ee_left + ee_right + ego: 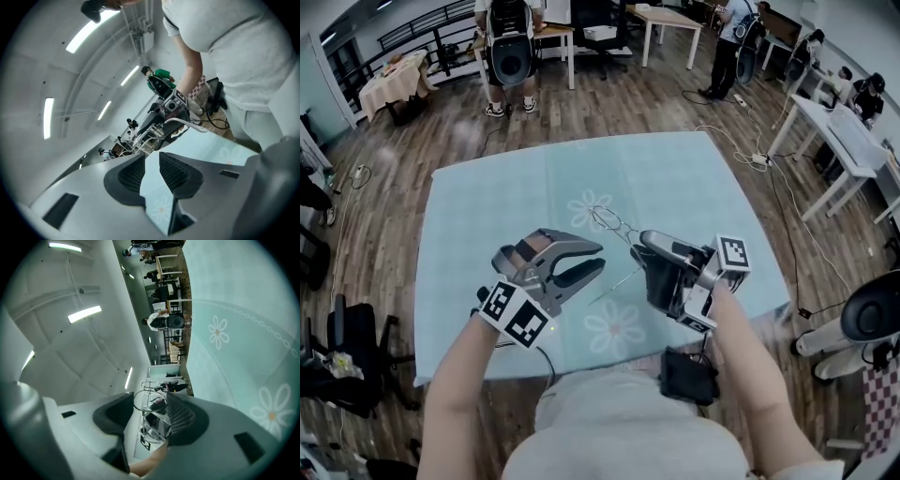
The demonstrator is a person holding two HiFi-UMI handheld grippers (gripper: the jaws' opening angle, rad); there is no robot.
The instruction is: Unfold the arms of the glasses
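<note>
I have the thin silver wire-framed glasses (609, 221) pinched in the right gripper (645, 255), held up clear of the pale teal, daisy-printed tablecloth (675, 178). In the right gripper view the wire lens rim (145, 391) sits between the dark ribbed pads, which are closed onto the frame.

The left gripper (598, 257) hangs just beside the glasses and points across at them. Its jaws stand apart with nothing between them. In the left gripper view I see only tablecloth through the gap (151, 161), and the glasses (150, 138) lie beyond the tips.

A thin line runs down and left from the right gripper in the head view. I take it for one arm of the glasses (617, 284), already part-way out, though it is too fine to be sure of its angle.

I judge that we are mid-task: the frame is braced and one arm is waiting to be taken. Next I need to ease the left jaws onto that arm near its free end, close lightly, and swing it about the hinge. The wire looks easy to bend, so the right grip must not twist.
</note>
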